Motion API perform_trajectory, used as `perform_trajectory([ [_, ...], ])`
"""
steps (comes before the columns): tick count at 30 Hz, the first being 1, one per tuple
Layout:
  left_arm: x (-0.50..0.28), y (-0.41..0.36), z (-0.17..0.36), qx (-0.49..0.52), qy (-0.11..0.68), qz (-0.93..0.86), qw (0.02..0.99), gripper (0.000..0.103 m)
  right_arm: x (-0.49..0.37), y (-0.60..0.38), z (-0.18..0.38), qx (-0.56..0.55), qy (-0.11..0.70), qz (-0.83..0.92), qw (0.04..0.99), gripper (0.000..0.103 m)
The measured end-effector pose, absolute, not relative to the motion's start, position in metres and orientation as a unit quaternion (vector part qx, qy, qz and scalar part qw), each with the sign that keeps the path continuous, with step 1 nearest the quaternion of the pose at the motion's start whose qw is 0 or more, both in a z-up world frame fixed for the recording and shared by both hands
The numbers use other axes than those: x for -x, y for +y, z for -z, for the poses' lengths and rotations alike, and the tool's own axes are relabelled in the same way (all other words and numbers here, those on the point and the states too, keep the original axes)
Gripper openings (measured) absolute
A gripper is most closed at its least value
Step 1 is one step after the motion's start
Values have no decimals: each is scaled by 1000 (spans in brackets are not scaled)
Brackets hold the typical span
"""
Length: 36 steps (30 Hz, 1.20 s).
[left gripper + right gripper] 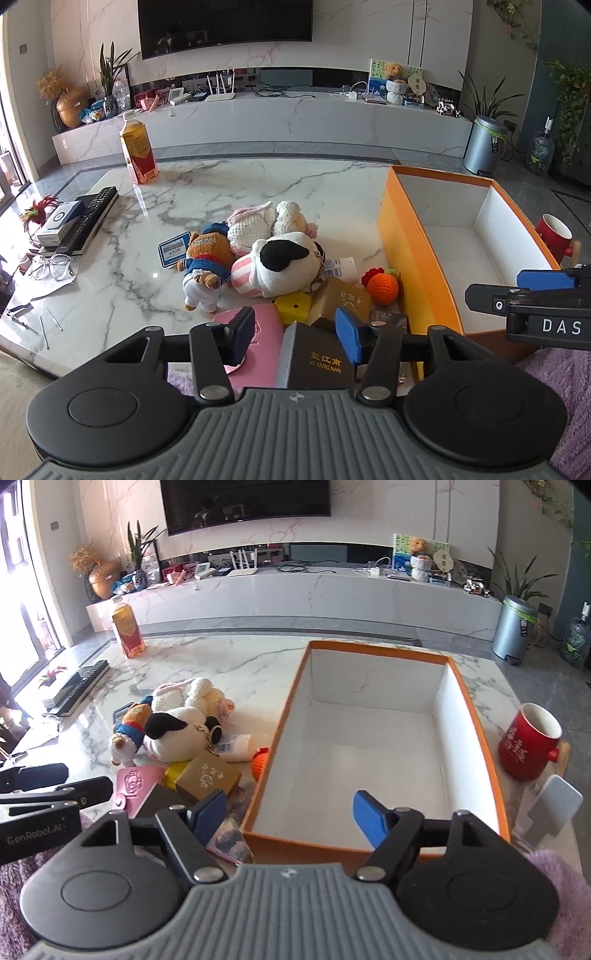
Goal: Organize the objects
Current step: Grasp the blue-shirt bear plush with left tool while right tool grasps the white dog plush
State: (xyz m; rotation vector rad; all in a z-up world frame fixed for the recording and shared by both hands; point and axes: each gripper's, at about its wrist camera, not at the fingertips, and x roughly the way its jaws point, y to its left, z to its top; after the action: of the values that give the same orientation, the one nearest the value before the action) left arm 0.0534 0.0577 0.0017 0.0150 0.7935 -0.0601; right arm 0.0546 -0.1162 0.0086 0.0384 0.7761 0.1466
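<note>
Dark box [317, 358] marked "XI JIANG NAN" lies at the near edge of the desk [229, 184], right between the fingers of the left claw [295, 336]. That claw is about half open, pads not visibly pressing on the box, so no grip yet by the look of it. The box's long axis seems to run away from the claw, toward the toy pile; a pink pouch [258, 332] touches its left side. The orange bin [373, 738] sits empty to the right of the pile. The right claw [291, 812] is wide open, holds nothing, and straddles the bin's near left corner. Left claw is clearly nearer the box, so the pick looks like its job.
</note>
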Motion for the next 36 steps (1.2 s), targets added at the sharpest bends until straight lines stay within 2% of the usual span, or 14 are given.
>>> perform_trajectory([
  [6,-93,94,8,-3,408,17,913,40,-102,-79,-8,15,374,-130,918,61],
  [8,-108,105,12,-2,416,12,909,40,-122,-67,-4,15,386,-143,911,59],
  [15,-160,139,37,5,446,10,895,39,-183,-25,23,-18,433,-169,885,59],
  [20,-193,151,59,5,469,25,883,39,-212,-1,46,-24,465,-167,869,67],
  [23,-207,153,70,-11,482,40,875,44,-224,5,55,-26,475,-163,865,75],
  [26,-220,159,82,-6,496,48,867,58,-234,10,61,-27,480,-164,861,80],
  [27,-222,161,85,-3,496,48,867,66,-236,12,63,-24,484,-165,859,83],
  [28,-223,162,87,-4,497,49,866,69,-239,14,65,-21,486,-167,857,86],
  [33,-228,168,97,-7,506,51,861,75,-247,20,80,-11,492,-167,855,86],
  [36,-230,172,99,6,507,50,860,75,-245,19,82,-13,487,-173,856,80],
])
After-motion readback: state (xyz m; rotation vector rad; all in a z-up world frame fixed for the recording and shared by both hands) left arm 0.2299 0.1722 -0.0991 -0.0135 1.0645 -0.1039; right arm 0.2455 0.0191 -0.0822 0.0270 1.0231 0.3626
